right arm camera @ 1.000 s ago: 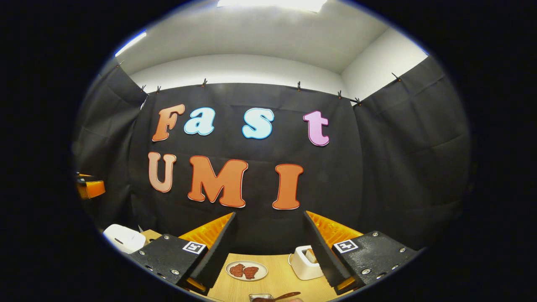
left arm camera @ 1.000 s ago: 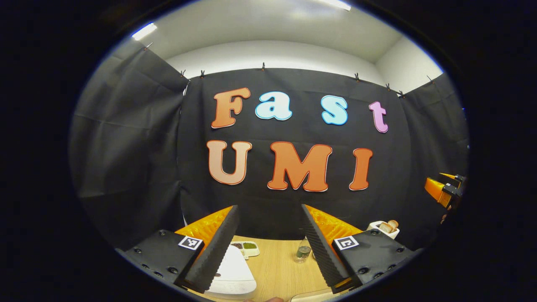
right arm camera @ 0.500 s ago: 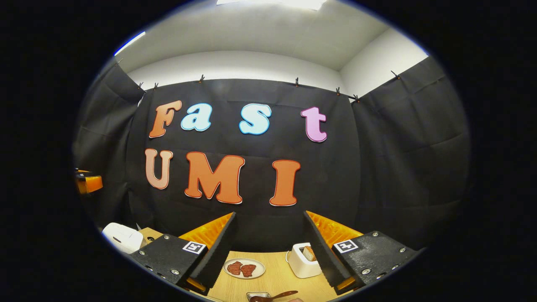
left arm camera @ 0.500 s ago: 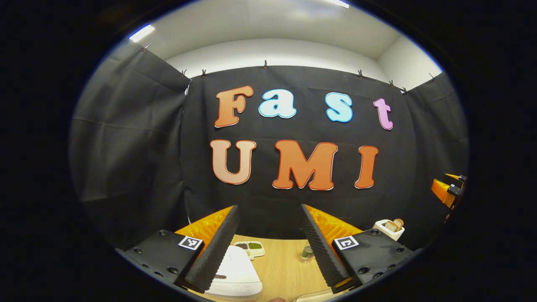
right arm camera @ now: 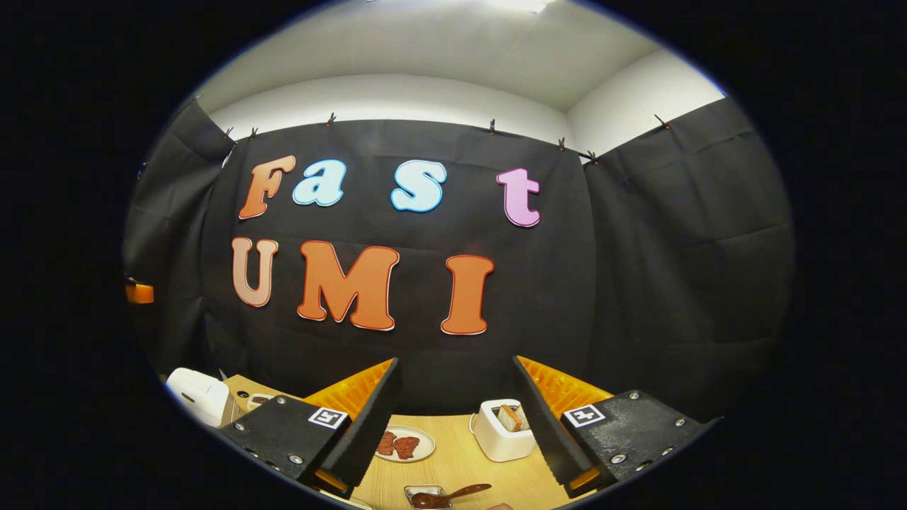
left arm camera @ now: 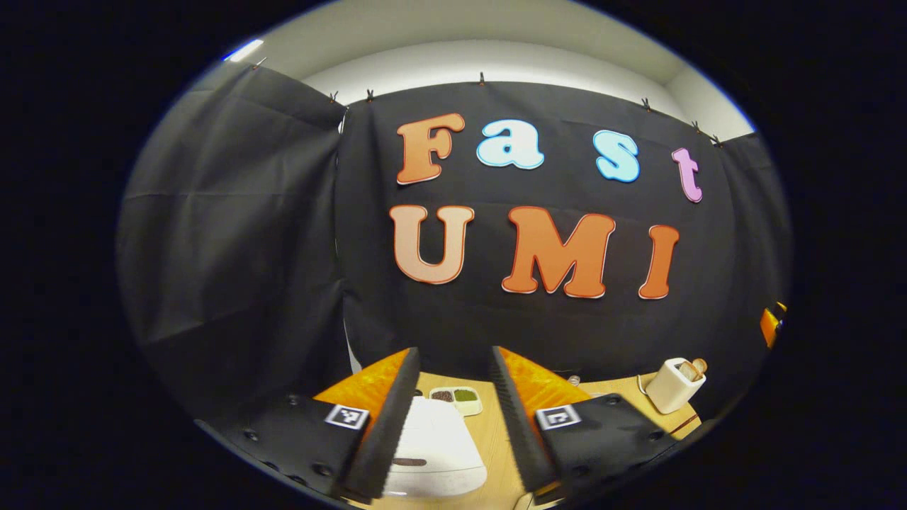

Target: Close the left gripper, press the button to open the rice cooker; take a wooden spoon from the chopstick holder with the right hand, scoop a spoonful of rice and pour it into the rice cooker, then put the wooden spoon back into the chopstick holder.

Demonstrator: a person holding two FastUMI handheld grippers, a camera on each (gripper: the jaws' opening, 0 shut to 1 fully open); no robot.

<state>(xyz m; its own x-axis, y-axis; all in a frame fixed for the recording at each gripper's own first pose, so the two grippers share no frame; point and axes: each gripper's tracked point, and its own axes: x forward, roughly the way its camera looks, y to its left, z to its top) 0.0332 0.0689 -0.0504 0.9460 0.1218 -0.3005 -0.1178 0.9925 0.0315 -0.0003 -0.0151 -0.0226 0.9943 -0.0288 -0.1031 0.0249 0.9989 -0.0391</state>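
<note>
We list a smooth, rounded white rice cooker [left arm camera: 434, 448], lid down on the wood-grain table [left arm camera: 496, 443], between the parted ribbed fingers of the left gripper [left arm camera: 453, 418]; the right gripper [right arm camera: 457, 425] gapes above a wooden spoon [right arm camera: 453, 494].

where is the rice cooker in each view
Left gripper view: the rice cooker sits at bottom centre, between the left gripper fingers, lid down.
Right gripper view: it sits at the far lower left, on the table edge.
Shared landmark: the white holder on the wooden table.
</note>
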